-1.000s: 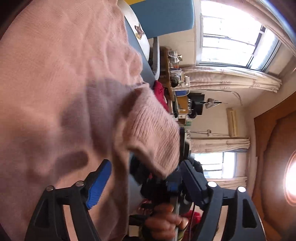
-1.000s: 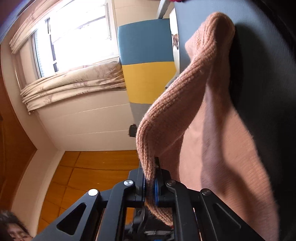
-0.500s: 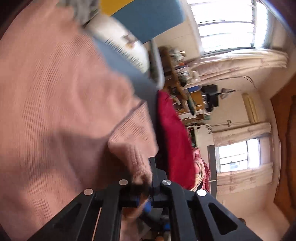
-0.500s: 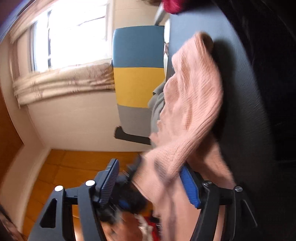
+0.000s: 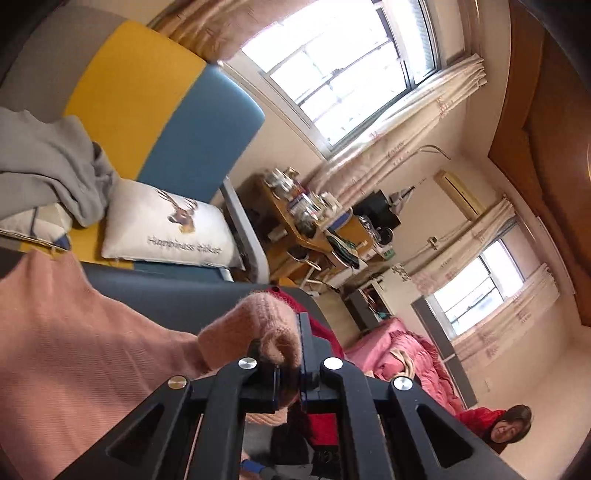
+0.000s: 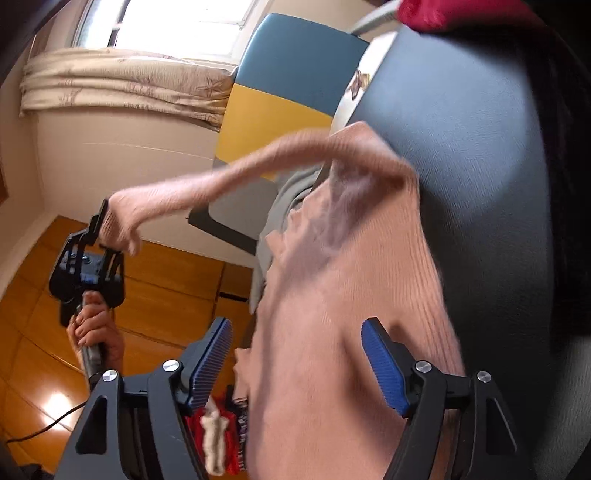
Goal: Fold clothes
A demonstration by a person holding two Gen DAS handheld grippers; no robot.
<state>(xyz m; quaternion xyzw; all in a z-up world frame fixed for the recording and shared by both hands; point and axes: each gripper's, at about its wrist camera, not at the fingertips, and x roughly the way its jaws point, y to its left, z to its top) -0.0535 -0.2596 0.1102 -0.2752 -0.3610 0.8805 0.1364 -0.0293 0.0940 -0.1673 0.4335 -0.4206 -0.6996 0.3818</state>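
Observation:
A pink knit sweater (image 6: 343, 295) lies on a dark blue-grey surface (image 6: 472, 155). My left gripper (image 5: 291, 365) is shut on the cuff of its sleeve (image 5: 258, 325) and holds it up off the surface. In the right wrist view the left gripper (image 6: 101, 236) holds the sleeve (image 6: 221, 181) stretched out to the left, away from the body of the sweater. My right gripper (image 6: 295, 365) is open and empty, with the sweater's body lying between and beyond its blue pads (image 6: 384, 369).
A grey garment (image 5: 55, 162) and a white deer pillow (image 5: 170, 229) lie on a blue, yellow and grey sofa (image 5: 155, 103). Red cloth (image 6: 443, 14) sits at the surface's far end. A person (image 5: 506, 428) sits low at the right. Wooden floor (image 6: 155, 280) lies below.
My right gripper opened and let go of the sweater. My left gripper shut on the sleeve cuff and pulled it up and out to the side.

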